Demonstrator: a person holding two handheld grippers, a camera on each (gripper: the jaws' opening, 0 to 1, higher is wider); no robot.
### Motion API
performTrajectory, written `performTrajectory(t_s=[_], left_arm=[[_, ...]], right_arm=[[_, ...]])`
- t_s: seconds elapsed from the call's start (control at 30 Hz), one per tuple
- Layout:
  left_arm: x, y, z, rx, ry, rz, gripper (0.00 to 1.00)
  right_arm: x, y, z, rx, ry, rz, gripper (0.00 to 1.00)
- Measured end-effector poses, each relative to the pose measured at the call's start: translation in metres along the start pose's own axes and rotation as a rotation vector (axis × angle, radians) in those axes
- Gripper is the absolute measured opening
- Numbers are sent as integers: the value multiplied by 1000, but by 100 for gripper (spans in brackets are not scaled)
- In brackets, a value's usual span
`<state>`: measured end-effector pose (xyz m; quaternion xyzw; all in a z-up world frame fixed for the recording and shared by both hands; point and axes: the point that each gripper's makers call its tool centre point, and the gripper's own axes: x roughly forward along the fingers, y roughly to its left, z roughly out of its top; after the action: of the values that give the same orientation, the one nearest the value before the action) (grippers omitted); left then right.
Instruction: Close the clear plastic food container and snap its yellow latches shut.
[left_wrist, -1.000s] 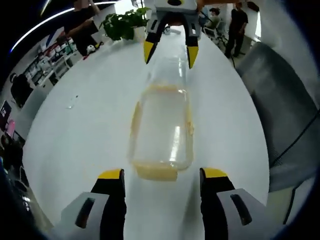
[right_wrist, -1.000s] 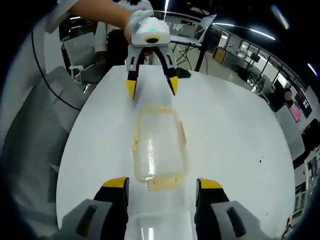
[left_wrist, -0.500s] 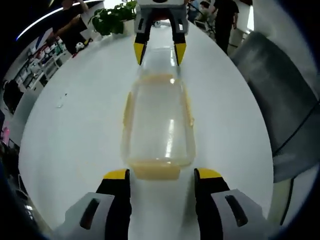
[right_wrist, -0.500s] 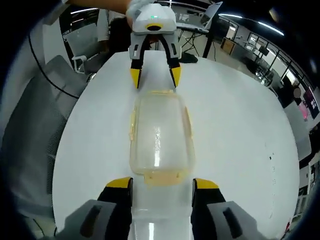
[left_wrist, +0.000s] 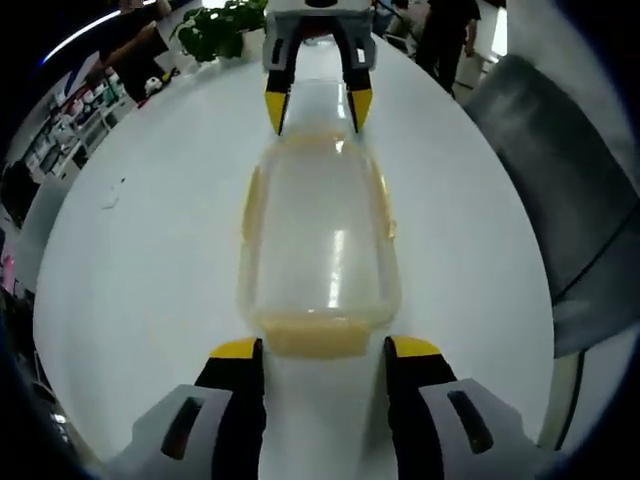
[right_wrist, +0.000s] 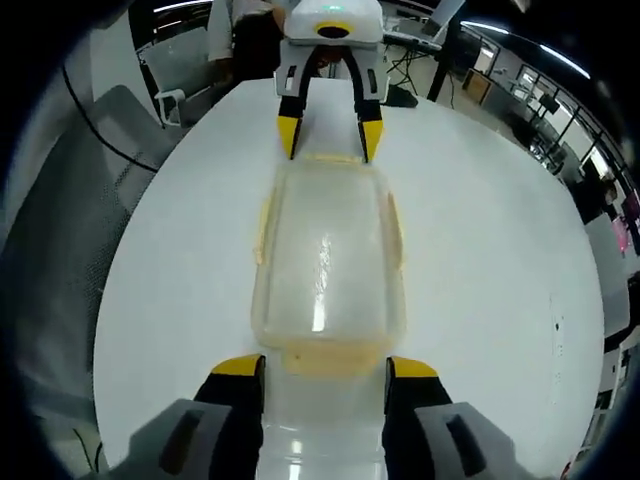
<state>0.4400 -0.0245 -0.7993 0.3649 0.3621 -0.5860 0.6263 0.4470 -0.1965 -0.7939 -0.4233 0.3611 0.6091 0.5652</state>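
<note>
Office, white worktop. Container long axis runs gripper to gripper; L gripper, R gripper at opposite end latches, fingers apart.

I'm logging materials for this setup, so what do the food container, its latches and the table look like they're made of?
Container: clear glossy plastic; the table shows through and it carries a bright streak of glare.
Latches: translucent yellow plastic, probably the same stiffness.
Table: smooth white top, likely laminate; low sheen.
</note>
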Motion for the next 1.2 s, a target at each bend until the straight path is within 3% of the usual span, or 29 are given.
performTrajectory(t_s=[0.33, 0.67, 1.03, 1.2], left_arm=[[2, -2, 0, -14, 1, -22, 42], [3, 0, 2, -37, -2, -8, 38], [1, -1, 1, -30, 7, -12, 37], [1, -1, 1, -18, 34, -15, 37]], right_arm=[[7, -1, 0, -17, 21, 27, 39], [10, 0, 4, 35, 21, 60, 36], [12, 3, 6, 12, 87, 72, 36], [13, 3, 5, -1, 165, 78, 36]])
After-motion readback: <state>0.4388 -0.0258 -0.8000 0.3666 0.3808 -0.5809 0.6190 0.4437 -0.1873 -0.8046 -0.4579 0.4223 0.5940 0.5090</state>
